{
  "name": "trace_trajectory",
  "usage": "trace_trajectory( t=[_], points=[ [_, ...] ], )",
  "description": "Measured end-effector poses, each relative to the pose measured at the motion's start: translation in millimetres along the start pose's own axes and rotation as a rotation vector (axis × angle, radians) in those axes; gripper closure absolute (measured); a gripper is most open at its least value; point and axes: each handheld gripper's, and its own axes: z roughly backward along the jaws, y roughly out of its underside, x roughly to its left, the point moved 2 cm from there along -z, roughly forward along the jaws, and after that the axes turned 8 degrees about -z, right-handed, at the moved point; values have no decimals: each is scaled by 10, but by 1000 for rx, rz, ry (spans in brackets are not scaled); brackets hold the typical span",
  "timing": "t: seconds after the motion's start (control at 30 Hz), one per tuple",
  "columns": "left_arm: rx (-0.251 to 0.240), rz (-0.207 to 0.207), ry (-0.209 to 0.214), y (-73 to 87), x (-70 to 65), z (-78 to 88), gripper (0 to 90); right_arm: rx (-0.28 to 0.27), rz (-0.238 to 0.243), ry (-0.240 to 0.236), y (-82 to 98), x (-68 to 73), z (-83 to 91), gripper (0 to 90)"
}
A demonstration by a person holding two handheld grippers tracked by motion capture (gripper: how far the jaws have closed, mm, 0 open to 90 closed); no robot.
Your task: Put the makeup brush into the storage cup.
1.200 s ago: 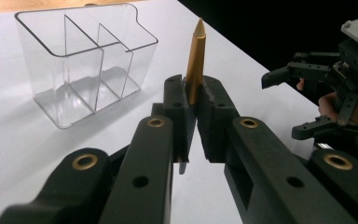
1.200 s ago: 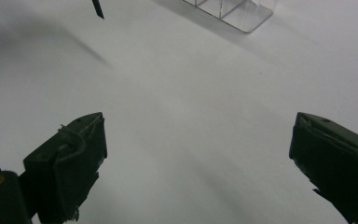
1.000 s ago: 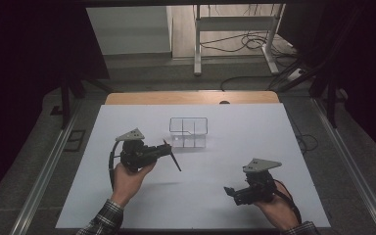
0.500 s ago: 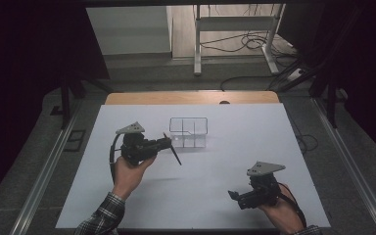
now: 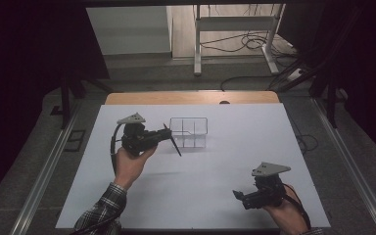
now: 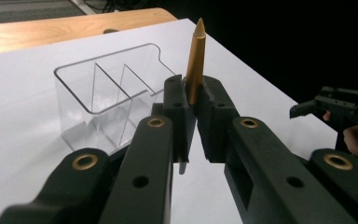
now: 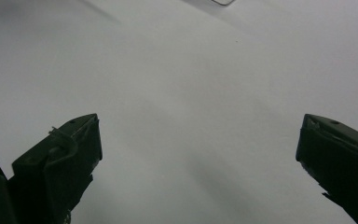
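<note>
On the white table (image 5: 200,186), left of centre, the left gripper (image 5: 169,138) is sitting in the person's left hand (image 5: 129,164) and pinching a thin gold pen (image 6: 195,60) tight between its jaws. From the left gripper view the pen is sticking up past the jaw tips with its pointed end on top, while in the high view it's looking like a dark slanted stick (image 5: 173,141) crossing the jaw tips. It's hanging just beside the clear plastic organizer (image 5: 189,131), which is standing upright with a few divided compartments, pen still outside it. Over near the bottom right edge, the right gripper (image 5: 240,197) is being held low in the right hand (image 5: 286,213), well apart from the organizer, jaws spread wide with nothing but bare table between them.
</note>
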Motion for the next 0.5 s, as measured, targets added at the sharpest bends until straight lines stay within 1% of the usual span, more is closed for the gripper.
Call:
trace_trajectory(
  t=[0.27,0.4,0.5],
  points=[
    [-10,19,-13,-93,91,-6,832,-5,-10,5,26,-30,29,9],
    [-12,21,-25,-161,130,-15,832,11,-4,14,42,-26,27,12],
    [-12,24,-28,-189,146,-18,832,12,-3,16,46,-26,32,12]
  ],
)
